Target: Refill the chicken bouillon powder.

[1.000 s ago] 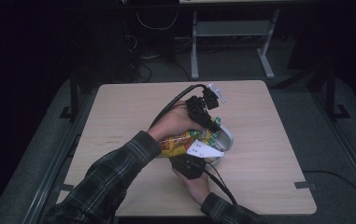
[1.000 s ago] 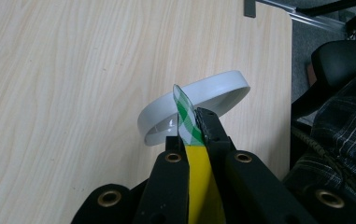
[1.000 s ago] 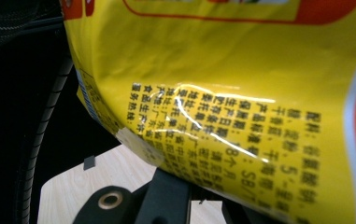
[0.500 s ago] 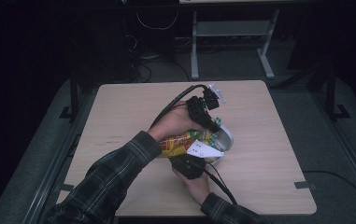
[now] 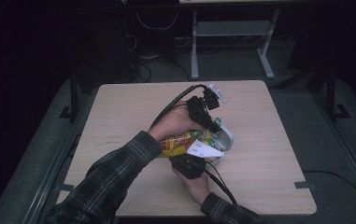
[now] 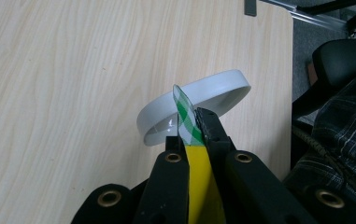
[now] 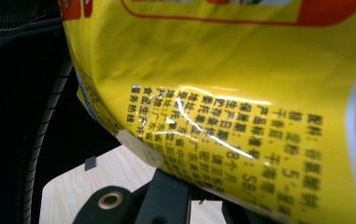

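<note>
1. High view. A yellow snack bag [image 5: 180,141] lies across the middle of the table [image 5: 119,112], held over a white bowl [image 5: 225,136]. The left tool [image 5: 211,127] reaches in from the far side and is clamped on the bag's green-checked end; the right tool [image 5: 199,158] grips the bag from the near side, under its grey plate.
2. High view, judgement. The step looks like opening the bag, or tipping it, over the bowl. Doing it well means keeping the mouth above the bowl, pulling the two ends apart slowly, and not lifting so high that contents scatter.
3. Left gripper view. The jaws are pressed together on the bag's sealed edge [image 6: 186,119], green check above, yellow below. The bowl sits just beyond the tips, tilted in this view, on bare wood. A plaid sleeve [image 6: 348,126] lies at the right.
4. Right gripper view. The bag's printed yellow back [image 7: 241,93] is right in front of the camera; the jaws are closed on its lower edge, though the tips are hidden behind the film.
5. Surroundings. A metal stand [image 5: 231,32] and cables sit on the floor beyond the far edge, well apart. In the way: the bowl's rim is close to the left tool's tips, so a jerk could knock it.
</note>
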`<state>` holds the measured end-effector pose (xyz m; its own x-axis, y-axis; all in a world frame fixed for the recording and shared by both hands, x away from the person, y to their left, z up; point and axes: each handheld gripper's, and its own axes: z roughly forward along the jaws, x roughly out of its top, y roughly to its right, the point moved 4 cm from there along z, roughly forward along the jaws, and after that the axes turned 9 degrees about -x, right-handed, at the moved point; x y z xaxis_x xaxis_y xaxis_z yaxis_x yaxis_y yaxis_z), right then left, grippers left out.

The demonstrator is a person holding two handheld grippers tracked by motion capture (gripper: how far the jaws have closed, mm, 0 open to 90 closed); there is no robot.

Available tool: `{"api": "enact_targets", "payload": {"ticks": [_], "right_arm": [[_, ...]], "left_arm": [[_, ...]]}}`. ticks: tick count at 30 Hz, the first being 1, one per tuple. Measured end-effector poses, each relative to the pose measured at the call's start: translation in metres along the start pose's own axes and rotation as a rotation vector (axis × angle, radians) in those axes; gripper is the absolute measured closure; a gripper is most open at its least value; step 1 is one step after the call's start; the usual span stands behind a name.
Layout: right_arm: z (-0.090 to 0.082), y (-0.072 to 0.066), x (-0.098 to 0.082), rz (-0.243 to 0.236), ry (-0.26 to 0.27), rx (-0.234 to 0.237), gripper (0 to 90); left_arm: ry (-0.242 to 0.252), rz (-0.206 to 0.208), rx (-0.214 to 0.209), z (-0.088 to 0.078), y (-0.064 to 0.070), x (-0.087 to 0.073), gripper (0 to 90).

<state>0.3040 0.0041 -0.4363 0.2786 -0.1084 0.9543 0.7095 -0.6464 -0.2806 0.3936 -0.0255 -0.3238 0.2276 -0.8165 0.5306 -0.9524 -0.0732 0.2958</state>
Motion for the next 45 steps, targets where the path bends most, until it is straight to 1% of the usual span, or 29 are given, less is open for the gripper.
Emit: {"api": "enact_targets", "payload": {"ticks": [35, 45], "right_arm": [[0.0000, -0.0003, 0.0002, 0.010, -0.001, 0.006, 89.9], [-0.0007, -0.0001, 0.0015, 0.029, 0.003, 0.011, 89.9]], "left_arm": [[-0.013, 0.002, 0.004, 0.0021, 0.0003, 0.0016, 89.4], [-0.030, 0.002, 0.011, 0.0023, 0.0005, 0.0040, 89.4]]}}
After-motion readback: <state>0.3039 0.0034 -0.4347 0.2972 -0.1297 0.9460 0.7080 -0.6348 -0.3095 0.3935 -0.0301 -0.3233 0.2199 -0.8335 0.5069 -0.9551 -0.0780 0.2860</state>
